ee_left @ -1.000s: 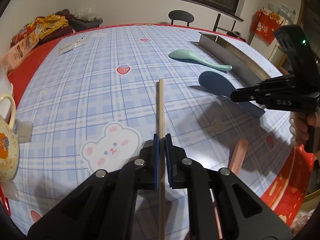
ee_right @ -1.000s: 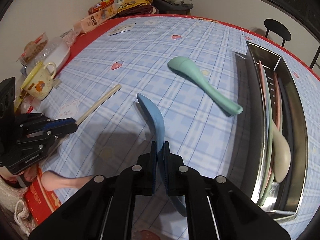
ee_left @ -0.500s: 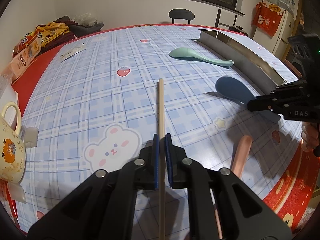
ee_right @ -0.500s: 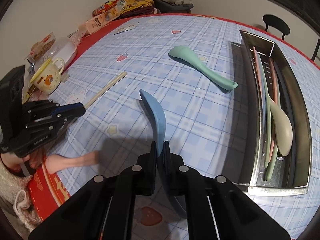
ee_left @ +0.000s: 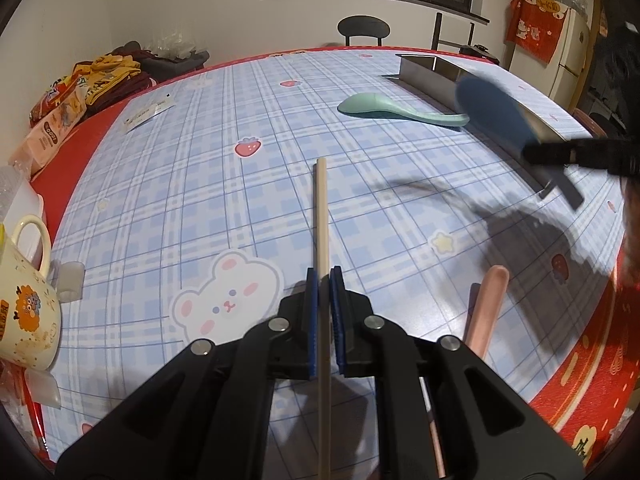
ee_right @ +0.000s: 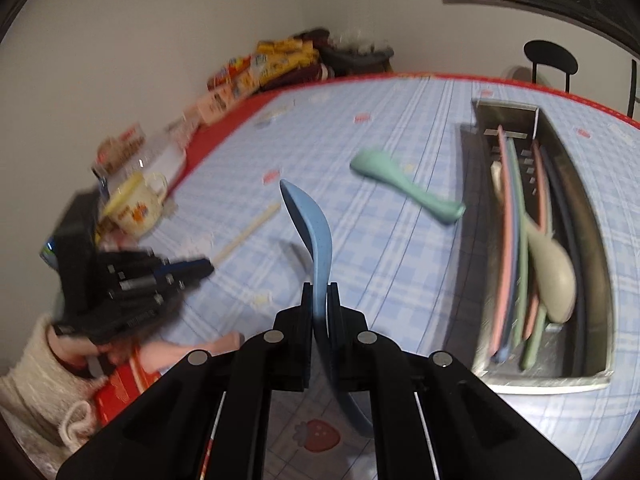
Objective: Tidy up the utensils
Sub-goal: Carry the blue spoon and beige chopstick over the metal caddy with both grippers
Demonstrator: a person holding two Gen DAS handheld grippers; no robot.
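My left gripper is shut on a pale wooden chopstick that points away over the table. My right gripper is shut on a blue spoon and holds it in the air above the table; the spoon also shows in the left wrist view. A metal tray at the right holds several utensils, among them a grey-beige spoon. A mint green spoon lies on the cloth left of the tray. A pink utensil lies near the front edge.
A yellow-rimmed mug stands at the left edge. Snack packets and clothes lie at the far left corner. A chair stands behind the table. The table's red front edge is close on the right.
My right gripper has lifted the blue spoon off the table and swung it up toward the tray. My left gripper has kept its hold on the chopstick, rising slightly.
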